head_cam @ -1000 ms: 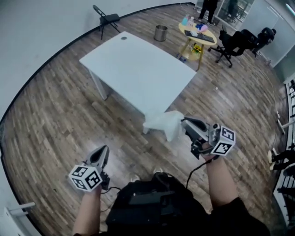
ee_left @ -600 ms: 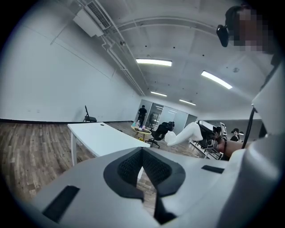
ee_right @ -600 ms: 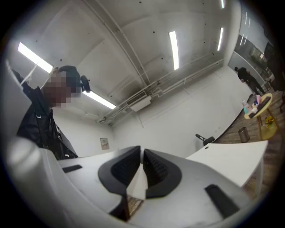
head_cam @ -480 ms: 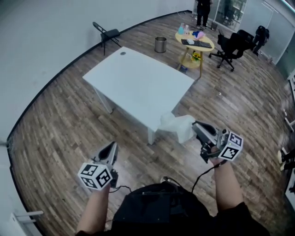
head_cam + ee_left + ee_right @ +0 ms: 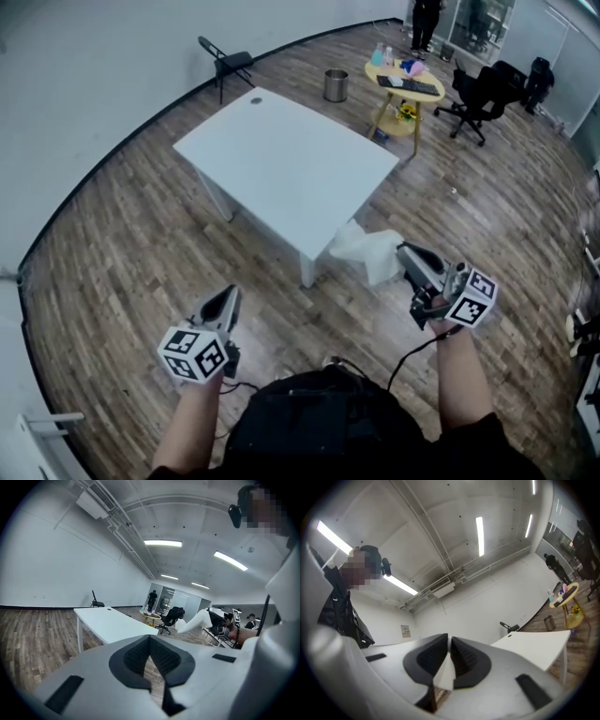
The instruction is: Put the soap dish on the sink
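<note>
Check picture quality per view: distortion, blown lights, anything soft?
Head view: heavy fisheye, the wood plank floor bows round the white rectangular table; light even, no obvious blur. Left gripper view: black vignette corners, ceiling strip light blown out, left claw soft up close. Right gripper view: same vignette, strip lights clipped, white soap dish in the right claw is a soft featureless wedge.
</note>
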A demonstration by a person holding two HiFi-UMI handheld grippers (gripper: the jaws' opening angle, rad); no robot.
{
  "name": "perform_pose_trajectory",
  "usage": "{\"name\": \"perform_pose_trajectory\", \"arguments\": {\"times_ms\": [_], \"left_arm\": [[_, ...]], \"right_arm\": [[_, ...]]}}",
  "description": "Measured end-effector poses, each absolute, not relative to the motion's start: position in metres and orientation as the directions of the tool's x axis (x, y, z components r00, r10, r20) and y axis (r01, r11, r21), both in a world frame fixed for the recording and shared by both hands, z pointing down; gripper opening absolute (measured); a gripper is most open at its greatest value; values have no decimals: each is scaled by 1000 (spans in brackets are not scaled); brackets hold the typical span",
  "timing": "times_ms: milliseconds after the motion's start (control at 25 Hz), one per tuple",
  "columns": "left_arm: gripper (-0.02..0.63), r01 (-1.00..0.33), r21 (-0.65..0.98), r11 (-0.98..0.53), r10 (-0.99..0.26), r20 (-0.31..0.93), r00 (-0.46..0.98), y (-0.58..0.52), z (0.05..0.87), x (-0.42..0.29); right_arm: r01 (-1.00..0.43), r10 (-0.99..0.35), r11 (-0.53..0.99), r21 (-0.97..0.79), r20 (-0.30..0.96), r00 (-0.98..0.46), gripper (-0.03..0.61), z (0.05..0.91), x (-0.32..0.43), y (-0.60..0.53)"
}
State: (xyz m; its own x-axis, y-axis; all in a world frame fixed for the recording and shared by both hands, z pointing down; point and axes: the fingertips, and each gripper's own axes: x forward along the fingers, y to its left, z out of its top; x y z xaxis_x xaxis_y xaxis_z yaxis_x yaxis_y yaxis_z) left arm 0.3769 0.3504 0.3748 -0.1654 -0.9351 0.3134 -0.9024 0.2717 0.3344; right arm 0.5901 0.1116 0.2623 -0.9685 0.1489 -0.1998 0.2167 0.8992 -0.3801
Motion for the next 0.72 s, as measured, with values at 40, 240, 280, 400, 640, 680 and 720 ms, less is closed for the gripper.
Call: {"name": "perform_pose_trajectory", "arguments": {"times_ms": [40,240,280,400,640,680,720], "left_arm": [[-11,-901,333,278,-934,312,-173,351,374,378],[-11,-887,328,326,-923,314,-223,359,377,385],[-11,-882,326,339,-919,317,-236,358,378,386],[-11,-871,315,377,-906,319,-277,353,380,389],[-11,-833,290,471,-868,319,-380,358,381,389],[-11,-830,279,482,-861,325,-391,361,380,387],[-11,-824,271,497,-852,330,-406,366,379,383]], "right_arm": [[223,157,898,-380,-197,-968,34,264,590,111],[270,203,881,-388,-204,-958,34,272,587,108],[277,211,877,-392,-204,-956,34,274,585,103],[295,231,870,-395,-203,-952,34,276,583,87],[344,288,852,-394,-195,-938,34,285,572,64],[348,292,848,-400,-194,-936,34,287,568,61],[350,296,846,-402,-191,-936,34,288,564,59]]}}
